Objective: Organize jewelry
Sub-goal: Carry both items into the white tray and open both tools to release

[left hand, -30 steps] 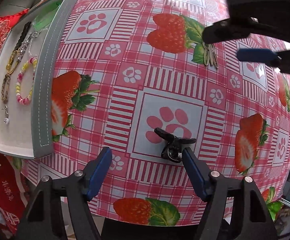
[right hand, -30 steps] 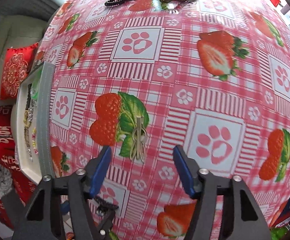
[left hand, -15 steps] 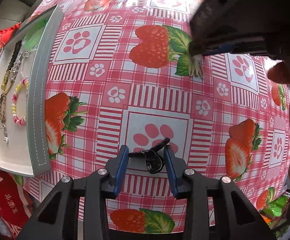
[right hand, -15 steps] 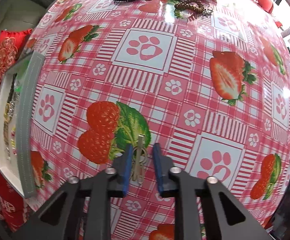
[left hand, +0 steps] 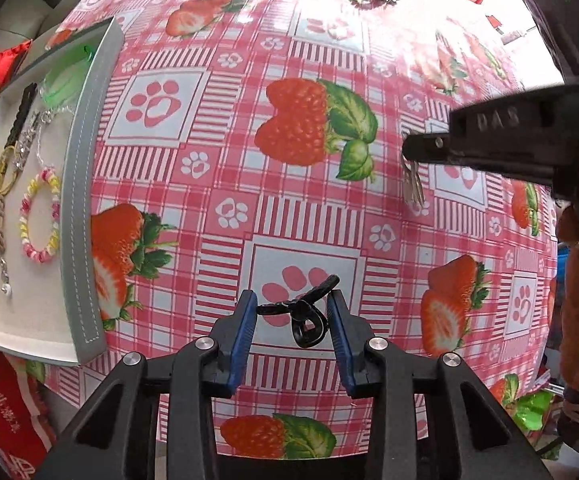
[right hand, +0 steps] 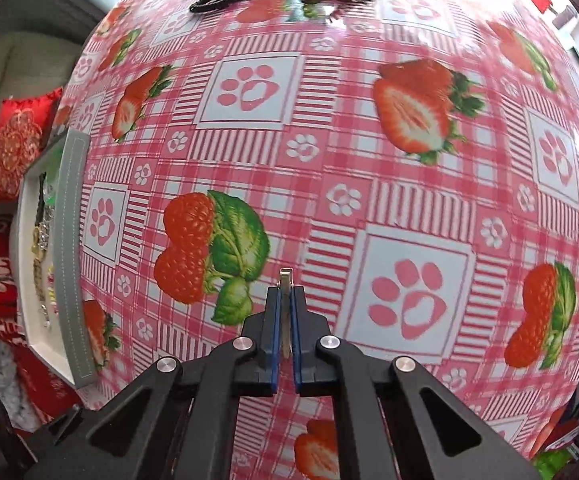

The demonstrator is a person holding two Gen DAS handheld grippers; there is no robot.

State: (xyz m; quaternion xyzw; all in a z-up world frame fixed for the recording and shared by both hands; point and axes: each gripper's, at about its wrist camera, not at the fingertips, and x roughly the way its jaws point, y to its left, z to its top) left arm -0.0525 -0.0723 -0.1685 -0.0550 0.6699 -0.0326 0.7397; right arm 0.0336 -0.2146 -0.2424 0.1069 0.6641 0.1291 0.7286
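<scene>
Right jaws clamped on metal clip (right hand: pixel 286 280), left jaws gripping black clasp (left hand: pixel 303 312) beside tray (left hand: pixel 79 216).

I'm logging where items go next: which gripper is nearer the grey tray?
Left. The left gripper sits just right of the grey tray; the right gripper is farther right.

Strawberry-print tablecloth (left hand: pixel 217 184) covers table; red embroidered cushion (right hand: pixel 15 148) beside it on sofa (right hand: pixel 21 68)

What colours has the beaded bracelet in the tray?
Pink, yellow and white beaded bracelet, clearest in the left wrist view.
</scene>
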